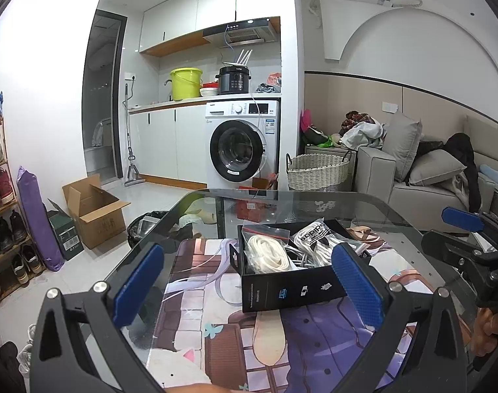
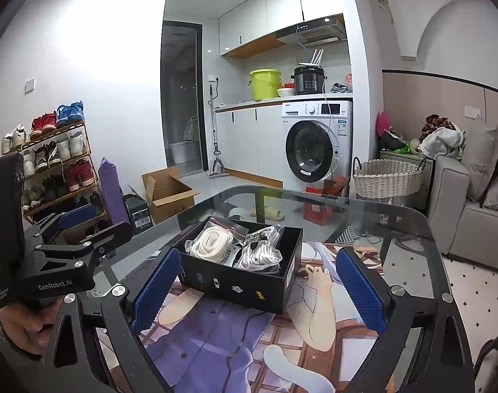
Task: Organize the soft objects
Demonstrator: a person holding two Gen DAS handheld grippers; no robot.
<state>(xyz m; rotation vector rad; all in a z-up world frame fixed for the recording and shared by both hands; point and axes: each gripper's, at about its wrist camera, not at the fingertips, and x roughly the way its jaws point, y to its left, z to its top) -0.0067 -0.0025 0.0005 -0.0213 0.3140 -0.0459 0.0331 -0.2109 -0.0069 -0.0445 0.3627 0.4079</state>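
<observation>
A black open box [image 1: 291,290] [image 2: 249,285] stands on a printed mat on the glass table. Inside lie a bagged coil of cream laces [image 1: 267,255] [image 2: 213,242], a white and black adidas bag [image 1: 317,239] [image 2: 260,249] and grey cords. My left gripper [image 1: 249,285] is open and empty, just in front of the box. My right gripper [image 2: 258,290] is open and empty, its blue pads on either side of the box front. Each gripper shows at the edge of the other's view.
The glass table [image 2: 396,226] has a printed mat [image 2: 216,334] under the box. Beyond it stand a wicker basket [image 2: 385,177], a washing machine [image 2: 317,144], a sofa [image 2: 471,209], a cardboard box [image 1: 96,211] and a shoe rack [image 2: 52,163].
</observation>
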